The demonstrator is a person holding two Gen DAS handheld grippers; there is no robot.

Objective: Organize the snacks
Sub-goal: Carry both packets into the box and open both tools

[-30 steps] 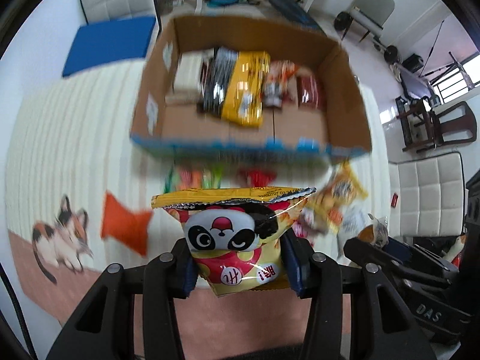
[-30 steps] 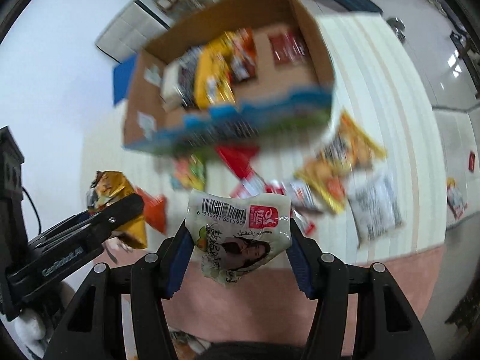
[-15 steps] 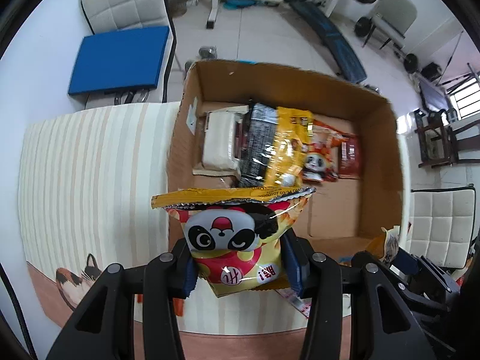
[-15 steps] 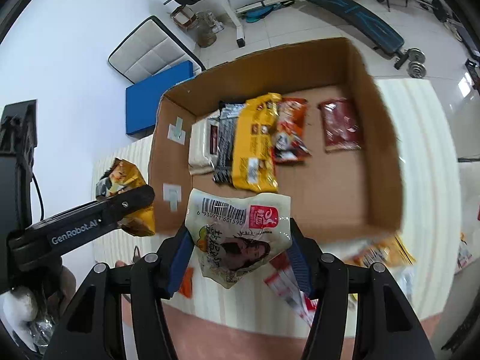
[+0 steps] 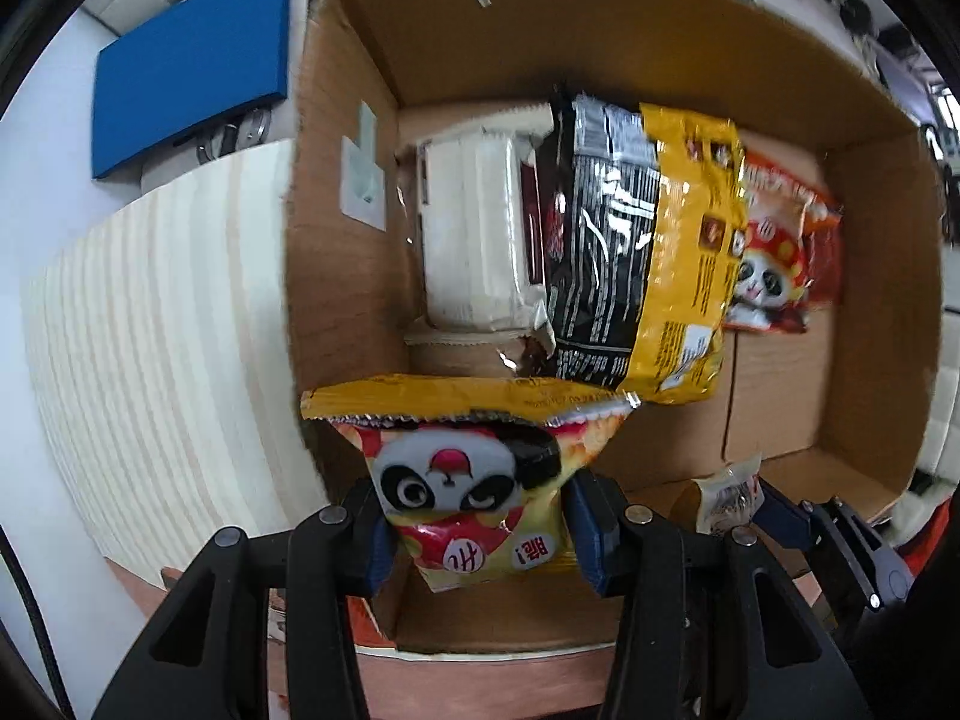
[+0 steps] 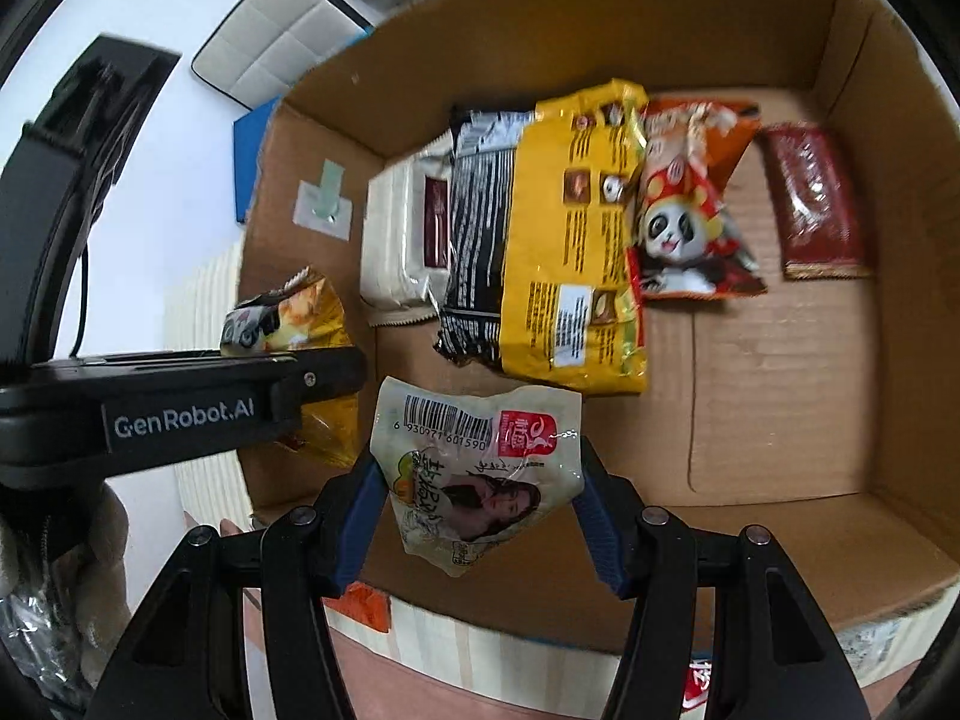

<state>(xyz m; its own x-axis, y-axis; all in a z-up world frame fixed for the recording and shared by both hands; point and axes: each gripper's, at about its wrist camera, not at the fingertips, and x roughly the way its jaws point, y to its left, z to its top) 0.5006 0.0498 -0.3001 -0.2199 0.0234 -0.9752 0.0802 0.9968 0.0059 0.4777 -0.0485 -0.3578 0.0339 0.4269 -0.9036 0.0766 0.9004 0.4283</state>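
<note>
Now panda bag (image 5: pixel 474 498) pinched in L gripper (image 5: pixel 477 531), seemingly over box (image 5: pixel 336 276).

A home room: striped rug (image 5: pixel 150 312), padded white chair (image 6: pixel 270 48), blue cushion (image 5: pixel 186 60).

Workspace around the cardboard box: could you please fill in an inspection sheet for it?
Surface: cream striped mat under the box.
Job's things: brown cardboard box holding a yellow-black bag, white pack, orange panda bag, dark red bar.
Clutter: loose packets at the near edge, blurred.
Grippers: left tool shut on yellow panda snack bag; right tool shut on pale barcode pouch.
Cables: black cable.
Surroundings: blue pad, padded chair.
</note>
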